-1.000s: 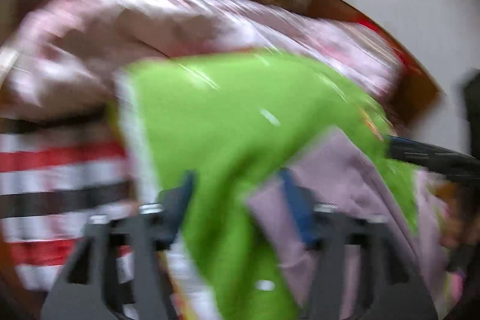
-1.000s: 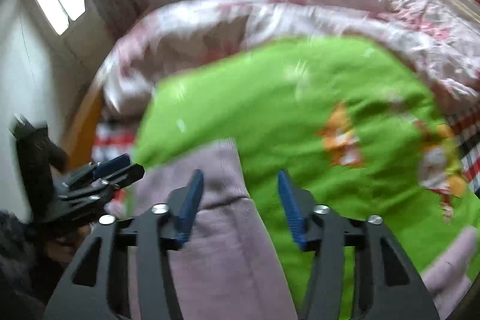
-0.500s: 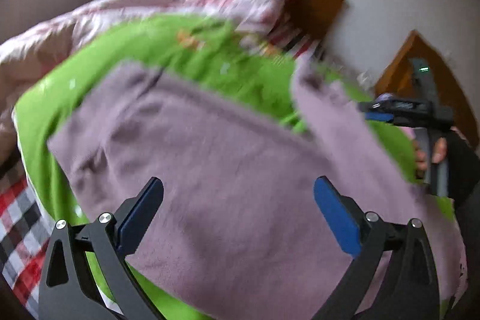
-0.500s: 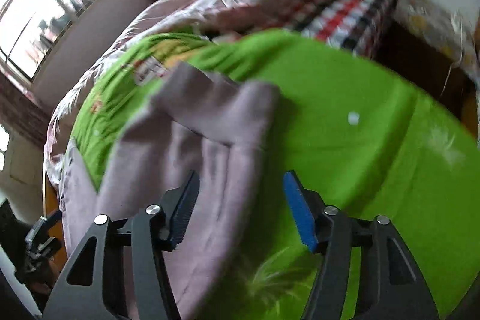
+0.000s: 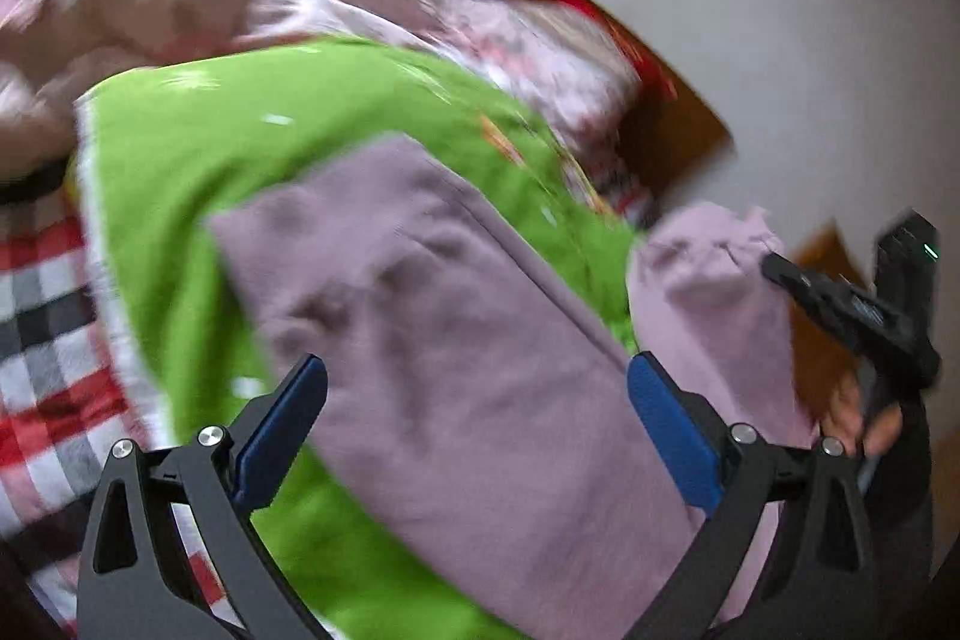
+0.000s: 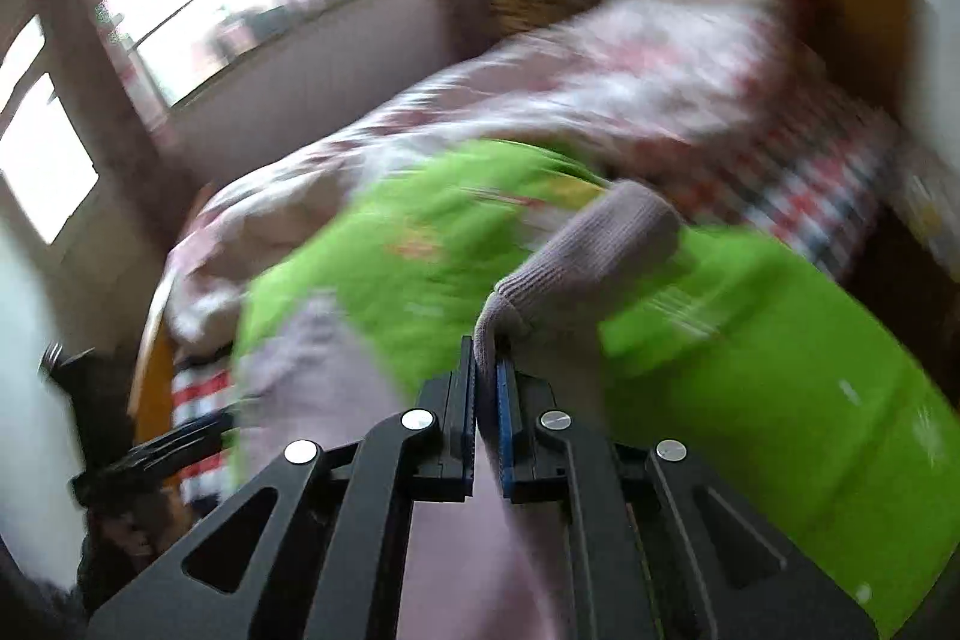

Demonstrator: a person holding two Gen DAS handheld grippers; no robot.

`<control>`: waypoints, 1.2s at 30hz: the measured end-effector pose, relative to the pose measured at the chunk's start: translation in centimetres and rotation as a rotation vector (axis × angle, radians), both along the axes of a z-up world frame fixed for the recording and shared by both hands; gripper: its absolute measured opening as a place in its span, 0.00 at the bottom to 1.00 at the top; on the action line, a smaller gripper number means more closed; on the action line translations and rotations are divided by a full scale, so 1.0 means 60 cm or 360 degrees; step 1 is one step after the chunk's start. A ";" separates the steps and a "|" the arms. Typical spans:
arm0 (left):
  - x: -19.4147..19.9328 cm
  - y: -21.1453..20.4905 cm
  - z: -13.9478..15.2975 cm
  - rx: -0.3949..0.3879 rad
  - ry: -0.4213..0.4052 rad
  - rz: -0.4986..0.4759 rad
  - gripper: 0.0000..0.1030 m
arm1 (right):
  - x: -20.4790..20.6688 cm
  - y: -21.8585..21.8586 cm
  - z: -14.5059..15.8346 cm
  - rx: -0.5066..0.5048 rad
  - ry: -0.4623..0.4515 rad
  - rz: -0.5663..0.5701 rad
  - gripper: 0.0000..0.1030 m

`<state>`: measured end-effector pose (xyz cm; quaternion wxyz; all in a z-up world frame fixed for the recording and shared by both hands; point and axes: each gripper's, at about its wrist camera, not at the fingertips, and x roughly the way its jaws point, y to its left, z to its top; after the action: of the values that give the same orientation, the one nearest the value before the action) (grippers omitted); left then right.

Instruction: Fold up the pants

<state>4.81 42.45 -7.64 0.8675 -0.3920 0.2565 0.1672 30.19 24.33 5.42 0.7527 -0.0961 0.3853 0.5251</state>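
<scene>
My right tongs [image 6: 486, 370] are clamped on a ribbed cuff of the mauve pants [image 5: 456, 352]. My left tongs [image 5: 477, 430] gape wide above them, gripping nothing. The pants lie on the green blanket [image 5: 198, 148] spread over the bed.

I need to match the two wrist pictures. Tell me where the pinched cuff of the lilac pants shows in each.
Left wrist view: the cuff is at right of centre, bunched at the tip of the right tongs.
Right wrist view: it is at centre, rising from between the shut pads.
Shared landmark: the green blanket under the pants.
</scene>
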 end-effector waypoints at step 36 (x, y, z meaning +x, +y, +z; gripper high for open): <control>0.023 0.056 -0.051 -0.0165 0.0048 -0.0097 0.40 | -0.043 0.240 -0.154 -0.0326 -0.0052 0.0686 0.28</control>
<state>6.16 45.79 -10.69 0.8468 -0.4258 0.2896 0.1332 27.63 38.72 -3.85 0.6155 -0.2605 0.3950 0.6303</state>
